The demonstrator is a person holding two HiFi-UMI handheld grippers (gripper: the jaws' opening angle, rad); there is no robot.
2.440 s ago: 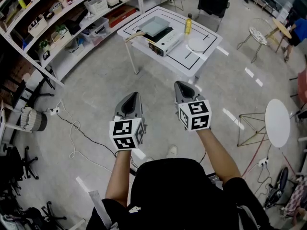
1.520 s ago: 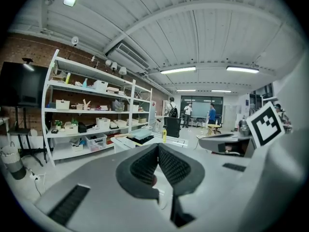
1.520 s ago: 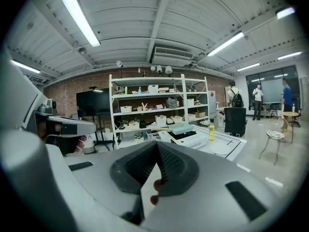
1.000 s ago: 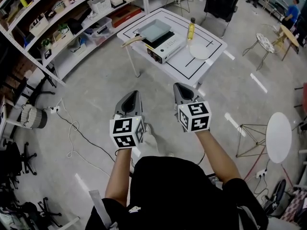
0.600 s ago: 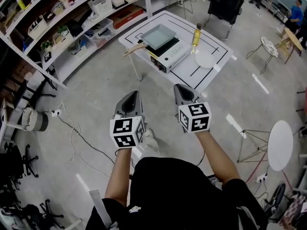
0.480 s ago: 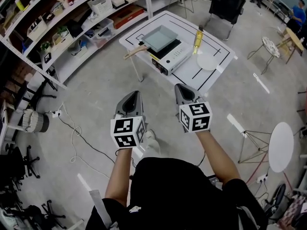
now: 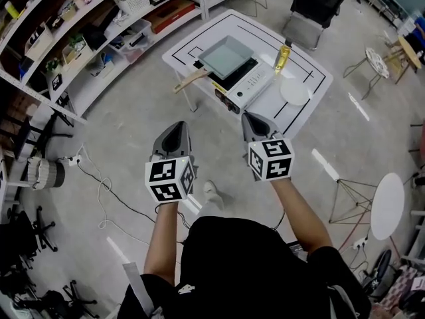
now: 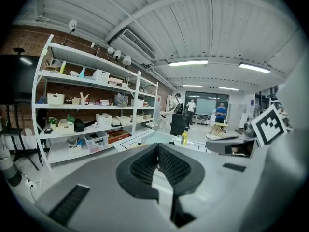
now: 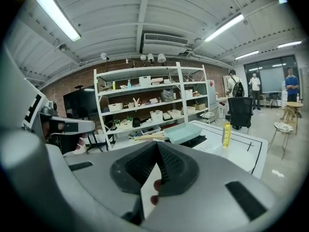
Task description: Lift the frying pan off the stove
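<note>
The square pale-green frying pan (image 7: 226,53) with a wooden handle sits on the white portable stove (image 7: 251,85) on a white table (image 7: 312,72). It also shows far ahead in the left gripper view as the pan (image 8: 155,137) and in the right gripper view as the pan (image 9: 185,132). My left gripper (image 7: 178,126) and right gripper (image 7: 251,116) hang over the floor, short of the table. Both are shut with nothing between the jaws, as the left gripper (image 8: 157,147) and right gripper (image 9: 157,145) show close up.
A yellow bottle (image 7: 282,57) and a white plate (image 7: 294,92) stand on the table beside the stove. Stocked shelves (image 7: 80,38) run along the left. A black chair (image 7: 312,5) is behind the table, a round white table (image 7: 386,205) at the right, a cable (image 7: 99,185) on the floor.
The table with the stove and pan has drawn nearer to the grippers. Both grippers stayed shut and level; the left one shifted slightly left.
</note>
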